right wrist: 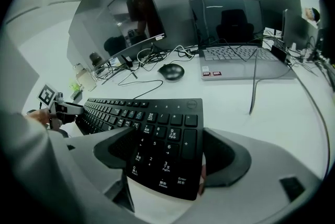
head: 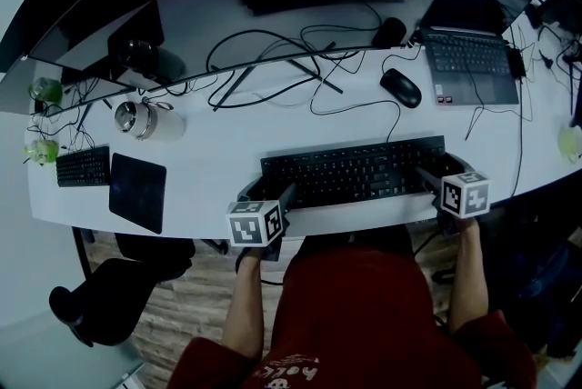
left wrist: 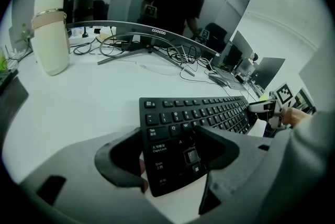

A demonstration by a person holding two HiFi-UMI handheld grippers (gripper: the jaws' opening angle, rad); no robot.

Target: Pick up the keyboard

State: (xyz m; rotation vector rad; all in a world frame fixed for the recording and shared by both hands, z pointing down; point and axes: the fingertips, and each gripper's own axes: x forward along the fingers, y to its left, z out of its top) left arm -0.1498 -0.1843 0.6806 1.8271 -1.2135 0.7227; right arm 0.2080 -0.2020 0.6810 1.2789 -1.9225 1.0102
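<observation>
1. White curved desk [head: 209,151] carries the black keyboard [head: 355,171] along its near edge, with a mouse [head: 401,87] and a laptop [head: 470,60] farther off to the right.
2. The left gripper [left wrist: 170,157] is spread wide and holds nothing. The keyboard's left end sits between its jaws, one jaw over the keys and the other beside the edge.
3. The right gripper [right wrist: 162,157] is equally wide, bracketing the number-pad end without clamping it.
4. Both should probably close together and bite well in from the corners.
5. Lifting level would keep either end from slipping. Whether a cable trails from the keyboard cannot be told.
</observation>
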